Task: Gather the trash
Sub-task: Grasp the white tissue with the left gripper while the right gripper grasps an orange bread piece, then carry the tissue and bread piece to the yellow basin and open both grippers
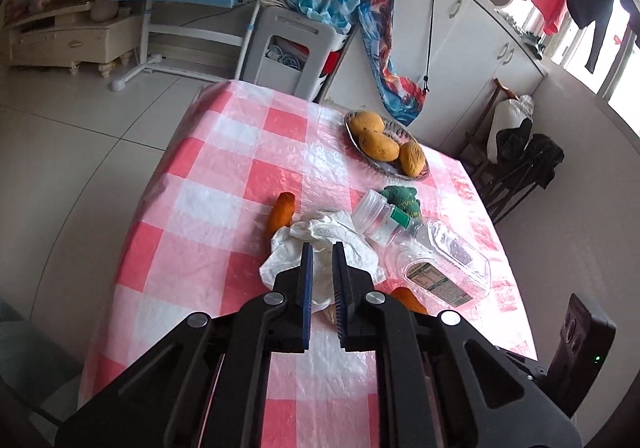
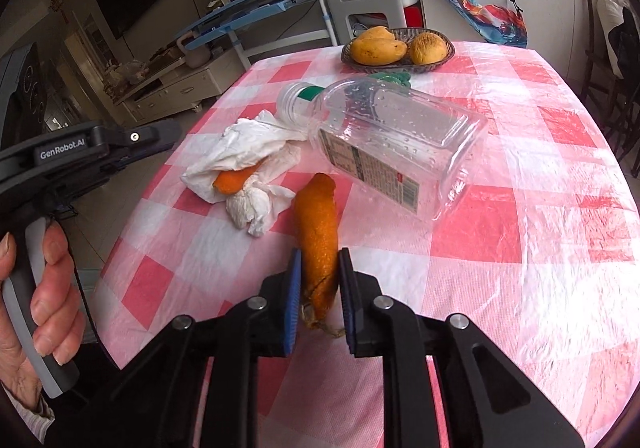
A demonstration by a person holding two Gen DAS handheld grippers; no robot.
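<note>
- Your right gripper has its blue ribbed pads narrowly set on either side of a long strip of orange peel; they look closed on its lower end, where a dry, stringy bit hangs below.
- Your left gripper holds its fingers close together with a slim gap, hovering over the crumpled white tissue; whether the pads actually touch the paper you cannot tell.
- In the right wrist view, your left hand wraps the grey handle at the frame's left edge.
- The tissue is soft and wrinkled, twisted into a knot at one end, with a second orange peel tucked into its folds.
- Just beside the tissue lies a clear plastic bottle on its side, square-shouldered, beaded with droplets, labelled, with a green neck band.
- Everything rests on a glossy, crinkled pink-and-white checked tablecloth.
- Beyond the bottle sits something green and knobbly.
- Farthest, a woven oval basket holds three yellow mangoes.
</note>
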